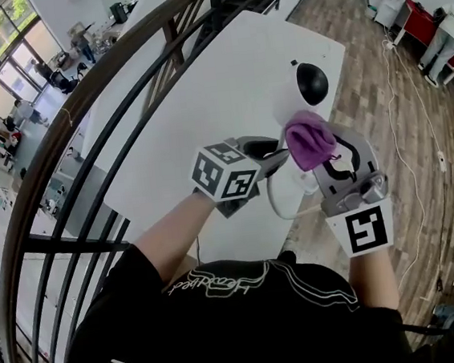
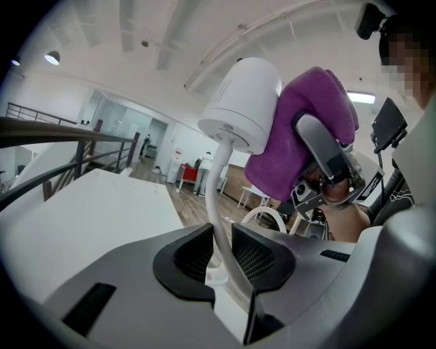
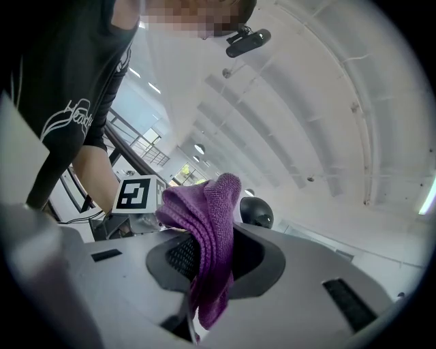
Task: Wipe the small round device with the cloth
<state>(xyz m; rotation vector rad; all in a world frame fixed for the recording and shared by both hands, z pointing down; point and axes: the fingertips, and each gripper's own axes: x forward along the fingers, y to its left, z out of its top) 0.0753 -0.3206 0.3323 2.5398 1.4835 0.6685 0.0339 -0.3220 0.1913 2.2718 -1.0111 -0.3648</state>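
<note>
Black T-shirt (image 1: 250, 327), white script; grey left tool (image 2: 219, 247), right tool (image 3: 208, 258), square-marker cubes (image 1: 226, 173)

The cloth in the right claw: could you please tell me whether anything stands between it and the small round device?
Nothing visible does. The cloth, clamped in the right claw, lies against the side of the small round device, which the left claw holds up by its stalk.
</note>
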